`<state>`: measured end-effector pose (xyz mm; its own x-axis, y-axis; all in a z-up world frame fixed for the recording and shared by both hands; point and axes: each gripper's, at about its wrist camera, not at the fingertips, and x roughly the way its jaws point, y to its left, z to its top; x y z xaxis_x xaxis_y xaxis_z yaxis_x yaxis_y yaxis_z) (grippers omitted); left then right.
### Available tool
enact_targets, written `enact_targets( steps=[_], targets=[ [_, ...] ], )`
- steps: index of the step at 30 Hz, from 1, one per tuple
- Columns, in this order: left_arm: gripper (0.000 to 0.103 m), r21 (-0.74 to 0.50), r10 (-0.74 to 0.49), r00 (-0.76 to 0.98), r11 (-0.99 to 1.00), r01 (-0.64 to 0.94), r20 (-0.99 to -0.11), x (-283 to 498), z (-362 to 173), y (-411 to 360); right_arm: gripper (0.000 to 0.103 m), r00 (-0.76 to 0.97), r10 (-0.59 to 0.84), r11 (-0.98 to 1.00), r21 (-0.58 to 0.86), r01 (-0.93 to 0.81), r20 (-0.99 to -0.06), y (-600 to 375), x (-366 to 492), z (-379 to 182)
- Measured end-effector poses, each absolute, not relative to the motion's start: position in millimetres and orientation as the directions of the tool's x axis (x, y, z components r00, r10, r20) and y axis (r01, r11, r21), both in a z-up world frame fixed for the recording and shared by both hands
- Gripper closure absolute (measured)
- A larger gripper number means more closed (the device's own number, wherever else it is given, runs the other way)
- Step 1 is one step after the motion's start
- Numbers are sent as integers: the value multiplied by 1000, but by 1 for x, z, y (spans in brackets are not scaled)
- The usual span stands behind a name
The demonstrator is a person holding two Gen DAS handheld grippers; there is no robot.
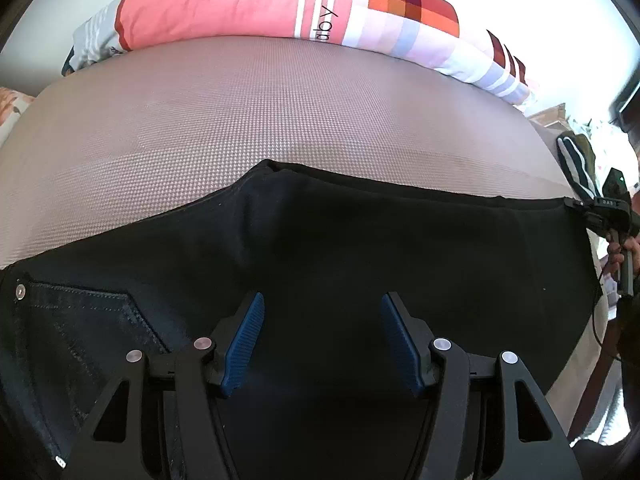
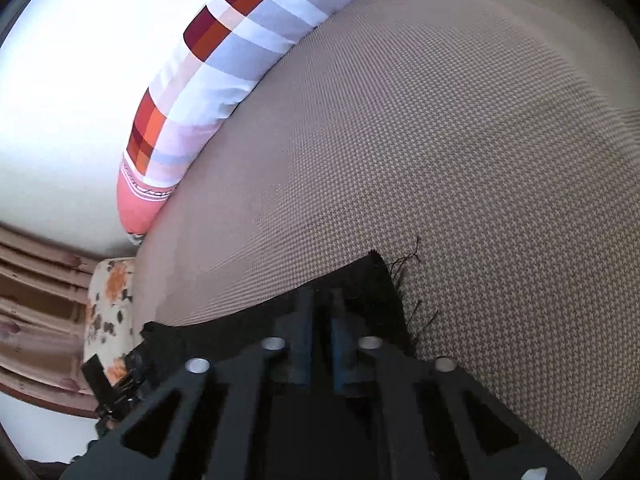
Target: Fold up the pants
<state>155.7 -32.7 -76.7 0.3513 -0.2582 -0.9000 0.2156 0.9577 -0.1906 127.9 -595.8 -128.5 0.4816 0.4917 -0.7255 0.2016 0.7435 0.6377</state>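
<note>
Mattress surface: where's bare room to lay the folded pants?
Bare mesh mattress lies between the black pants and the patchwork quilt along the wall. The near side is crowded: pants, the open left gripper, the right gripper at the hem.

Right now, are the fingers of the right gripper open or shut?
Shut on the pants. In the right wrist view, the right gripper has its blue fingers nearly together, pinching the black hem corner.

Left gripper (image 1: 322, 340) gapes downward; right gripper (image 2: 320, 334) seemingly clamped shut.
</note>
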Motion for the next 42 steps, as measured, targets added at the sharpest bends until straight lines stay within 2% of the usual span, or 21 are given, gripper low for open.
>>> enact_targets(
  steps=[5,9,17,24,28,32,38,42],
  targets=[
    [42,-182,-246,378,963,197,-893,161,-76,-33,100,562,325,832,513,213,-761,-574,116,-94],
    [42,-161,-229,427,969,189,-875,169,-70,-32,101,617,139,921,330,206,-774,-548,117,-60],
    [42,-144,-234,514,967,209,-825,178,-55,-35,101,593,35,901,283,330,-804,-553,134,-75],
    [42,-133,-222,465,967,215,-857,191,-77,-33,100,510,14,876,256,408,-860,-553,147,-106],
    [42,-57,-152,469,976,210,-870,197,-88,-31,81,485,0,876,234,422,-874,-551,149,-100],
    [42,-126,-219,456,966,227,-863,189,-75,-26,70,518,-19,851,258,457,-855,-558,121,-71],
    [42,-140,-290,421,926,351,-860,148,-61,-42,70,501,-43,767,293,571,-865,-569,34,-50],
    [41,-147,-321,370,892,426,-872,125,-65,-56,70,506,31,679,390,623,-862,-563,-25,-60]
  ],
)
